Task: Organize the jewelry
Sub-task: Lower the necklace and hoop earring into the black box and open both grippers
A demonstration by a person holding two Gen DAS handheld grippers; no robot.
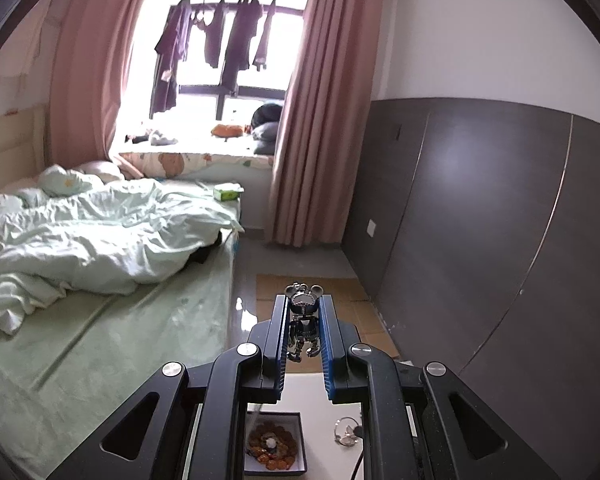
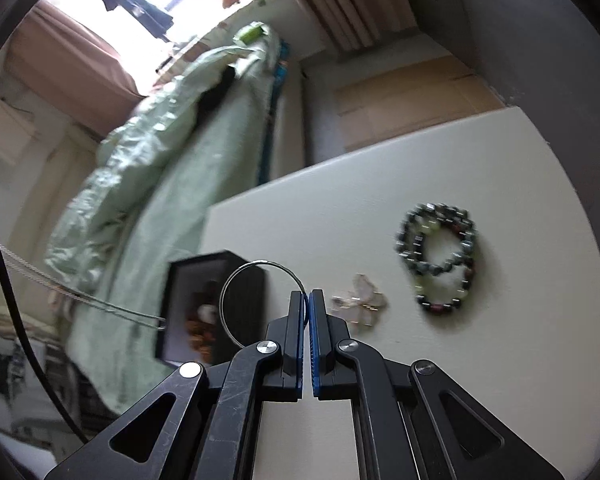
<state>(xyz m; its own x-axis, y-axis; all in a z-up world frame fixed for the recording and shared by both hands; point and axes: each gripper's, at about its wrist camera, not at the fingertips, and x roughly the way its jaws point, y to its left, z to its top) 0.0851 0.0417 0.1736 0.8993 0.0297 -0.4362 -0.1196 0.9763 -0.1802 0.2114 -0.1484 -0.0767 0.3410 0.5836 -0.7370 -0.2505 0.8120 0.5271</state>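
My left gripper is shut on a silver bear-shaped charm, held up above the white table. Below it lies a dark open box with an amber bead bracelet inside. My right gripper is shut on a thin silver wire ring, from which a silver chain runs left out of view. The box sits just beyond the ring. A dark beaded bracelet and a pale crystal piece lie on the table to the right.
A small silver ornament lies on the table right of the box. A bed with a green quilt is to the left. Cardboard sheets cover the floor beyond the table. A dark wall panel is on the right.
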